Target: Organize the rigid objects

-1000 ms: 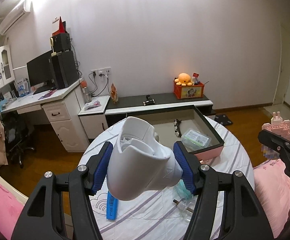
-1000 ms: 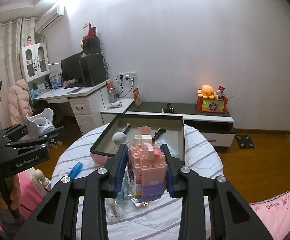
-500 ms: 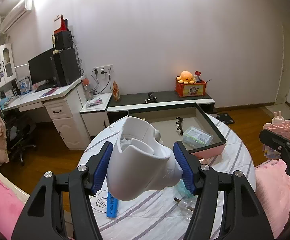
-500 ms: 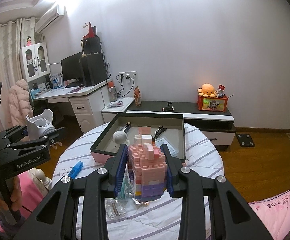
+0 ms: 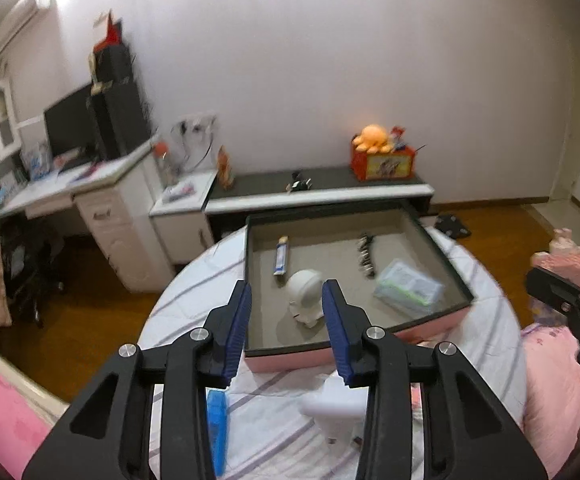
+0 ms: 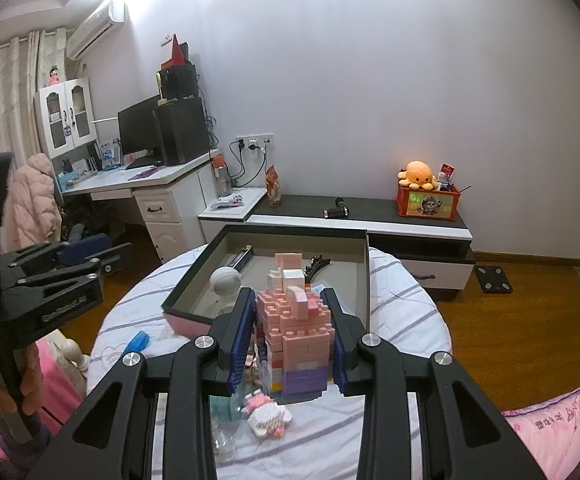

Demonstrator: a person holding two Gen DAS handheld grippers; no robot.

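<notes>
The left gripper [image 5: 286,330] hangs over the near edge of the tray [image 5: 442,248] with its blue pads closing and nothing between them — the air there is empty. Beyond its tips a white rounded object [image 5: 307,298] sits on the tray's grey floor, beside a small tube [image 5: 281,255], a dark clip [image 5: 365,254] and a clear packet [image 5: 408,286]. The right gripper [image 6: 290,340] is clamped on a pink-and-purple brick figure [image 6: 296,334], pads pressed to both its sides, held above the striped round table [image 6: 402,312] just in front of the tray [image 6: 194,276]. A blue comb [image 6: 136,341] lies on the cloth nearby.
</notes>
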